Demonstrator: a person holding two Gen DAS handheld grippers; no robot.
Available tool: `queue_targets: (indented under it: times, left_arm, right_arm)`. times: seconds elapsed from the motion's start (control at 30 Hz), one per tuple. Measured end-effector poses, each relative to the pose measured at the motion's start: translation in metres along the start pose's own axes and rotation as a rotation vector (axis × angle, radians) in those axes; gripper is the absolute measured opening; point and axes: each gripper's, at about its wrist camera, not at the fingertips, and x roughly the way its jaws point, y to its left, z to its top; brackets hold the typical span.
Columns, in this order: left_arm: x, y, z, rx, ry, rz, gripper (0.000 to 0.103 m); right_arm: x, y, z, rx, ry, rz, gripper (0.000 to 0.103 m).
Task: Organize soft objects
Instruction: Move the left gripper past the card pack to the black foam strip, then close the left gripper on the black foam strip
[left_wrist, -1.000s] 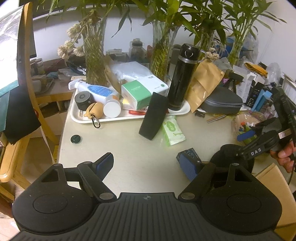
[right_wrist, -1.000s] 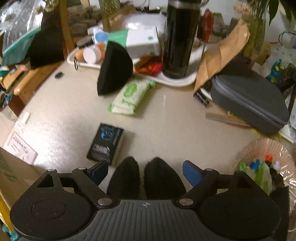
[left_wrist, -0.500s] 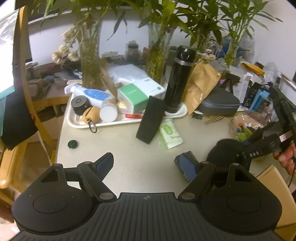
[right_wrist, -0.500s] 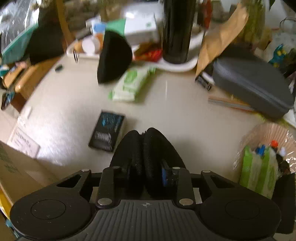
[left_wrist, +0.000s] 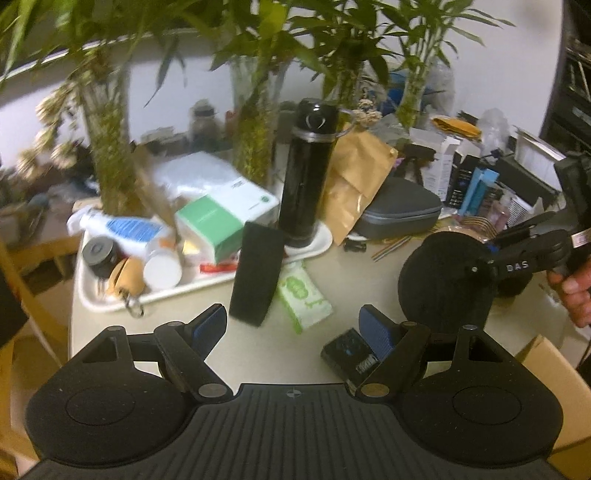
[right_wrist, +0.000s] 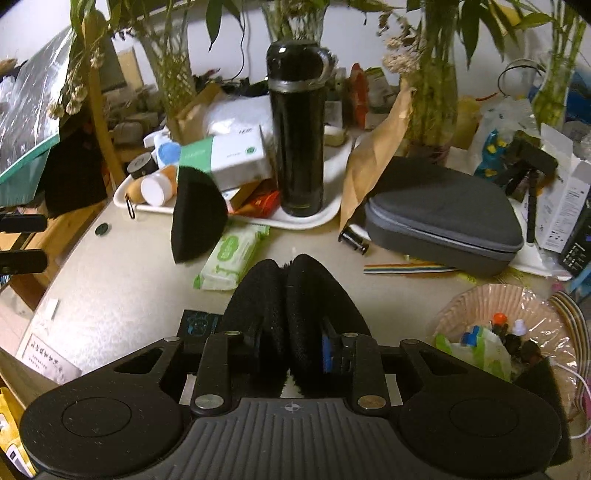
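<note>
Lifted: black foam pads (right_wrist: 295, 295) squeezed in right gripper (right_wrist: 291, 343); left gripper (left_wrist: 291, 325) wide, empty; flask (right_wrist: 297, 136) ahead.

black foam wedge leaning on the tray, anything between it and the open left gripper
Nothing visible blocks it. The left gripper is open and empty, and only bare table lies between its fingers and the black foam wedge. The wipes pack lies beside the wedge on its right, close enough to get nudged.

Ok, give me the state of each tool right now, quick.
Left tool: open, nothing between its fingers.
Right tool: shut on the black foam pads, squeezed together between its fingers.
</note>
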Motion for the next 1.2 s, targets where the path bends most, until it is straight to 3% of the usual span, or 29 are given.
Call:
queue_targets:
  times: [0.33, 0.47, 0.9, 1.0, 1.07, 1.1, 1.2]
  left_arm:
    - [0.041, 0.017, 0.023, 0.135, -0.019, 0.001, 0.079]
    - [0.065, 0.03, 0.032, 0.137, -0.018, 0.007, 0.079]
    - [0.141, 0.036, 0.009, 0.193, 0.027, 0.005, 0.078]
    - [0.151, 0.033, 0.005, 0.219, 0.028, 0.001, 0.073]
    - [0.156, 0.033, 0.005, 0.22, 0.038, -0.007, 0.047]
    - [0.158, 0.033, 0.004, 0.213, 0.047, -0.005, 0.041]
    - [0.154, 0.037, 0.007, 0.177, 0.047, -0.006, 0.04]
  right_arm:
    - [-0.006, -0.007, -0.004, 0.031, -0.034, 0.012, 0.031]
    - [-0.008, -0.01, -0.002, 0.055, -0.049, 0.012, 0.031]
    - [-0.008, -0.01, 0.0, 0.041, -0.056, 0.033, 0.031]
    - [-0.008, -0.008, 0.0, 0.036, -0.057, 0.034, 0.031]
    - [-0.007, -0.009, 0.001, 0.035, -0.057, 0.037, 0.031]
    - [-0.007, -0.009, 0.001, 0.037, -0.057, 0.039, 0.031]
    - [-0.007, -0.009, 0.002, 0.036, -0.058, 0.039, 0.031]
